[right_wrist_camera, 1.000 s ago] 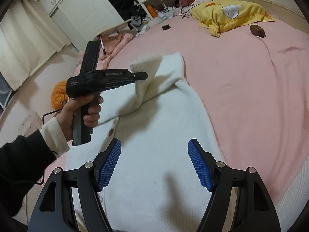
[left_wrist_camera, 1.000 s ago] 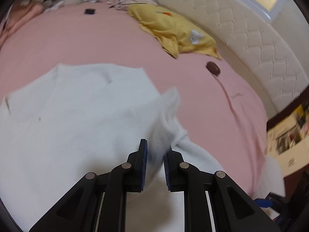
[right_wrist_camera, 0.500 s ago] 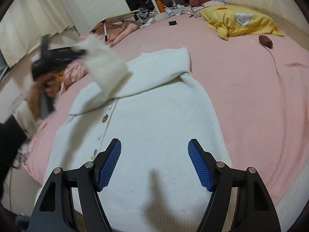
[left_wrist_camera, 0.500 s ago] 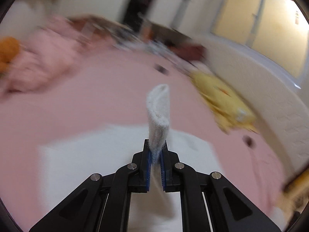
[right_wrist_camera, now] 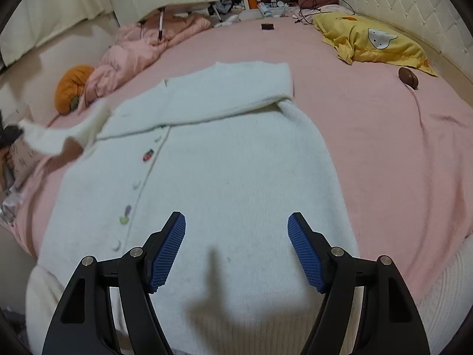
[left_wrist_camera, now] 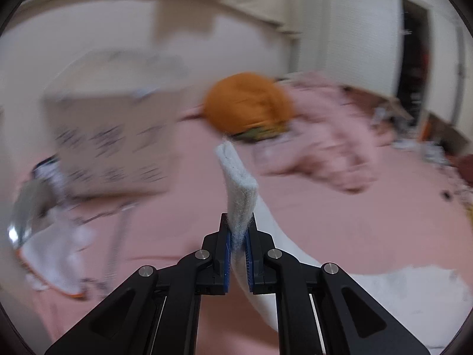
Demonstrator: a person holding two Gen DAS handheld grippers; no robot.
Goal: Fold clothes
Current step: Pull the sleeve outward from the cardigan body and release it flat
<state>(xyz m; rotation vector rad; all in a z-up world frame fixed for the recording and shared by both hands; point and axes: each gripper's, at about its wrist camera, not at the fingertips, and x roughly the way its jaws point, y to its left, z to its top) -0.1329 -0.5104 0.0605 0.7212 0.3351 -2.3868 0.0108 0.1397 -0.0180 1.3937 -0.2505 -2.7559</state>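
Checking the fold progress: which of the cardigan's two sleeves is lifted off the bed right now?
The sleeve pulled out past the bed's edge, its cuff clamped in the left gripper; the other sleeve lies flat across the chest.

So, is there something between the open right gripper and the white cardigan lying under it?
Nothing visible does. The right gripper hangs open directly over the white cardigan, with only its shadow on the knit. The left gripper is shut on the sleeve cuff, off to the side.
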